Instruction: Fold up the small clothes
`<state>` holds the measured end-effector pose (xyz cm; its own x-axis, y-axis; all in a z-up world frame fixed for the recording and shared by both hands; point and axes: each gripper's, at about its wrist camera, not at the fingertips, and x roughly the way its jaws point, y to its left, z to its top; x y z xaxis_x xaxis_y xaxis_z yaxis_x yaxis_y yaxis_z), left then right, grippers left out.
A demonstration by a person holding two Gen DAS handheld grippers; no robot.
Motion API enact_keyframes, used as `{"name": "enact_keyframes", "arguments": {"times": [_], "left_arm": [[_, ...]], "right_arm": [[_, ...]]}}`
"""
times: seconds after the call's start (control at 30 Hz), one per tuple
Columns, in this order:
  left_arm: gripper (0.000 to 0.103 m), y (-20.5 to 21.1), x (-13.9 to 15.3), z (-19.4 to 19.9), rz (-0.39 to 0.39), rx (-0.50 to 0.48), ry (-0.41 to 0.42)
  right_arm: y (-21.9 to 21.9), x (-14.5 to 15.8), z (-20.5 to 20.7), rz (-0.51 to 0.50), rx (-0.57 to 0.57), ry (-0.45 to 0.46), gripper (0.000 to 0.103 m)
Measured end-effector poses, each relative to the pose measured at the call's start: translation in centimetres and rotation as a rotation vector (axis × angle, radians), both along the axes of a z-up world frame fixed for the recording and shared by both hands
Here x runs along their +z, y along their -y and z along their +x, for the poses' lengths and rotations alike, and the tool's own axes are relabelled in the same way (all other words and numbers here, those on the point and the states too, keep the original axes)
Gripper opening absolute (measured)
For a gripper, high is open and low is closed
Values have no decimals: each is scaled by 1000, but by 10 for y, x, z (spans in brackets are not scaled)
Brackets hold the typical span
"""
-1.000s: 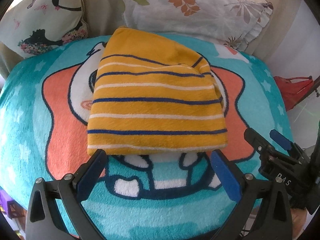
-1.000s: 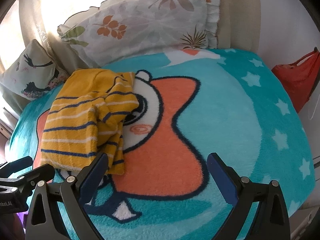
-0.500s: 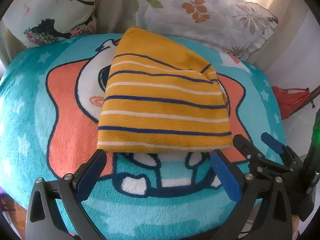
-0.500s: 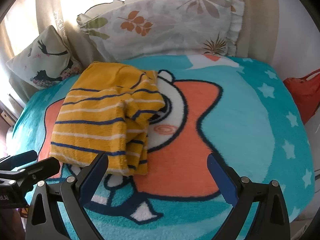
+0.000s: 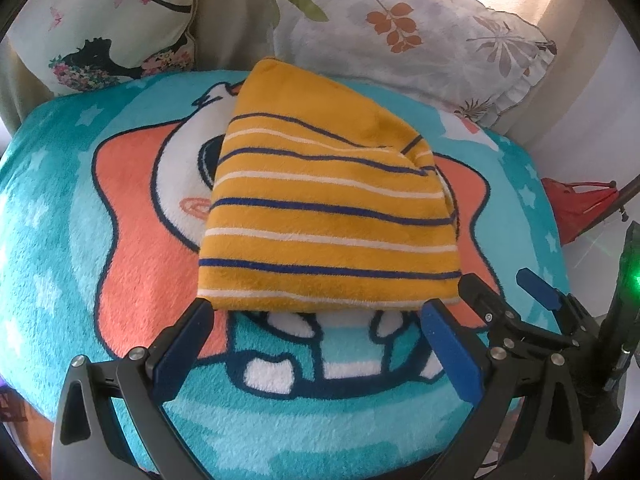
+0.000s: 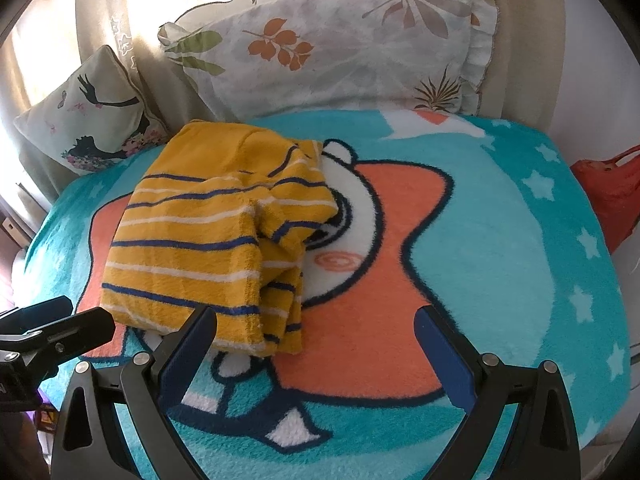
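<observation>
A folded yellow garment [image 5: 332, 216] with blue and white stripes lies on a teal cartoon blanket [image 5: 60, 240]. In the right wrist view the garment [image 6: 208, 236] sits at the left, its loose folded layers showing on its right side. My left gripper [image 5: 316, 316] is open and empty, its fingertips just short of the garment's near edge. My right gripper [image 6: 316, 320] is open and empty, its left fingertip [image 6: 202, 322] at the garment's near right corner. The right gripper also shows in the left wrist view [image 5: 508, 292], and the left gripper in the right wrist view [image 6: 52, 324].
A floral pillow [image 5: 404, 36] and a silhouette-print cushion [image 5: 108, 24] lean at the back of the blanket. A red bag [image 5: 580, 208] hangs off the right side. The blanket's edge drops away close below both grippers.
Both grippers have moved forward toward the garment and shifted left, so it looms larger and closer. The garment itself has not moved. Both grippers stay open.
</observation>
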<state>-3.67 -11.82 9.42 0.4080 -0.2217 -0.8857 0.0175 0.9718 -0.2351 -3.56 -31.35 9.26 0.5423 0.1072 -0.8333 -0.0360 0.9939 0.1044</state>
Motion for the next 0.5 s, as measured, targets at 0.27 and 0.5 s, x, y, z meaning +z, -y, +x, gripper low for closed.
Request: {"name": "enact_keyframes", "arguments": {"times": [0.27, 0.5], "left_arm": [[103, 8, 0, 4, 14, -13, 5], [103, 10, 2, 7, 2, -5, 22]], "right_arm": [[8, -4, 4, -1, -9, -2, 101], [15, -5, 6, 5, -14, -1, 101]]}}
